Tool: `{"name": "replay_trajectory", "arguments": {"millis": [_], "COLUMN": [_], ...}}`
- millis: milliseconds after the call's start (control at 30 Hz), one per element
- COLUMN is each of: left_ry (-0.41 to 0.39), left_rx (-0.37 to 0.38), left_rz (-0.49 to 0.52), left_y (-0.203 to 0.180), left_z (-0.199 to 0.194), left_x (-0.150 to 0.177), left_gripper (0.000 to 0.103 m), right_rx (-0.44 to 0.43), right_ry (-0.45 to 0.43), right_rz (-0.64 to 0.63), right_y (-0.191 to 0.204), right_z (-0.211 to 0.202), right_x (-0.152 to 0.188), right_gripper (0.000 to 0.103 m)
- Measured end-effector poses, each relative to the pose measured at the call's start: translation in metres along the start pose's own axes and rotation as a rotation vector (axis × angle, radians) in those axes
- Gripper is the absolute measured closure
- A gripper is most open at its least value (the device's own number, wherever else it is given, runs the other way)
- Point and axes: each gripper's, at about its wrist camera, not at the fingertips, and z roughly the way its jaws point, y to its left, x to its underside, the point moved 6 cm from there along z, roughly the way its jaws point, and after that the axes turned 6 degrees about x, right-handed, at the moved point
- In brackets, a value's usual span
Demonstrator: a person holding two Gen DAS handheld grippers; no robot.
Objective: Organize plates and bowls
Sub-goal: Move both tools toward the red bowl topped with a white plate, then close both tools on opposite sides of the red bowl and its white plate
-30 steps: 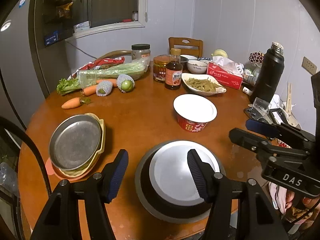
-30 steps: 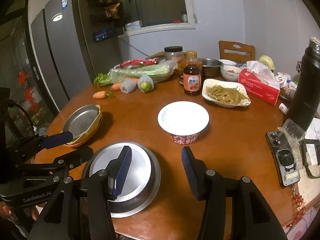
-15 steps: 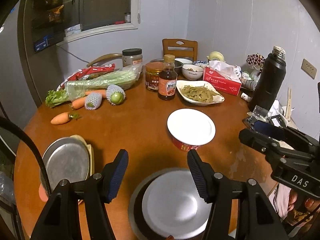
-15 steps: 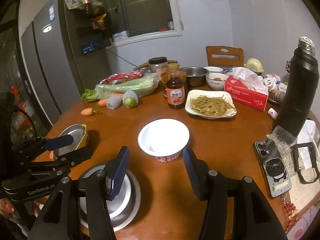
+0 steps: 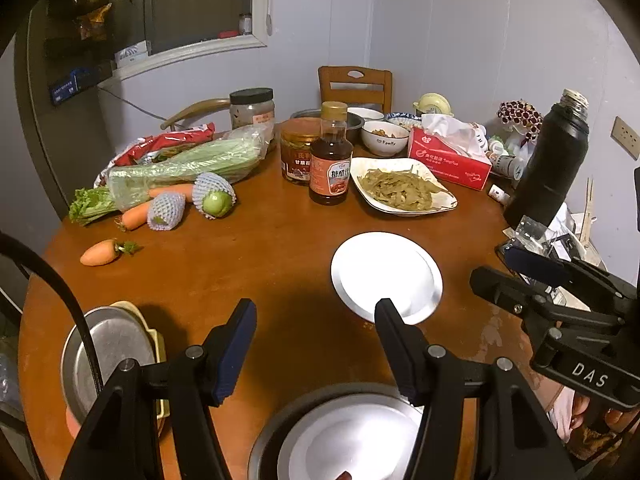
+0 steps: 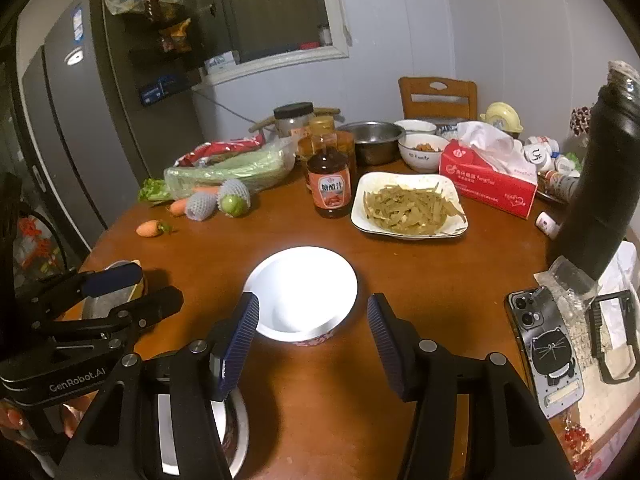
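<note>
A white bowl with a red side (image 5: 386,276) (image 6: 300,292) stands mid-table, just ahead of my right gripper (image 6: 312,340). That gripper is open, its jaws widening a little, with nothing between them. My left gripper (image 5: 316,344) is open and empty over bare wood. Below it at the near edge sits a steel plate in a dark pan (image 5: 348,436) (image 6: 240,432). A second steel plate on a yellow dish (image 5: 108,360) lies to the left. Each gripper shows in the other's view: the right gripper (image 5: 508,268) and the left gripper (image 6: 140,292).
At the back are a white dish of greens (image 6: 408,204), a sauce bottle (image 6: 330,188), jars, a steel bowl (image 6: 376,140), a small white bowl (image 6: 424,152) and a tissue box (image 6: 488,176). Vegetables (image 5: 180,172) lie left. A black flask (image 6: 600,184) and a phone (image 6: 548,352) stand right.
Both grippers have moved forward over the table. The steel plate in the pan has slid to the bottom of both views, and the white bowl now sits just ahead of the right fingers.
</note>
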Motion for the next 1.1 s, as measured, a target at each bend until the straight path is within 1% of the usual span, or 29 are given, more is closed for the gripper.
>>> {"name": "replay_trajectory", "arguments": {"millis": [233, 433, 700, 933, 1100], "left_ry": [0.036, 0.071, 0.113, 0.143, 0.146], "left_rx": [0.006, 0.024, 0.019, 0.024, 0.039], "left_rz": [-0.001, 0.021, 0.028, 0.021, 0.013], "left_y": [0.002, -0.004, -0.004, -0.001, 0.0], "left_z": [0.021, 0.039, 0.063, 0.076, 0.08], "left_x": [-0.006, -0.009, -0.012, -0.012, -0.013], "left_gripper": [0.042, 0.042, 0.042, 0.042, 0.042], "right_rx": [0.008, 0.017, 0.034, 0.033, 0.023], "right_ry": [0.05, 0.082, 0.114, 0.141, 0.152], "right_rz": [0.008, 0.016, 0.011, 0.022, 0.017], "right_y": [-0.006, -0.011, -0.015, -0.018, -0.014], "right_z": [0.025, 0.041, 0.06, 0.074, 0.079], "right_x": [-0.001, 0.0, 0.002, 0.004, 0.005], "right_gripper": [0.044, 0.044, 0.044, 0.044, 0.044]}}
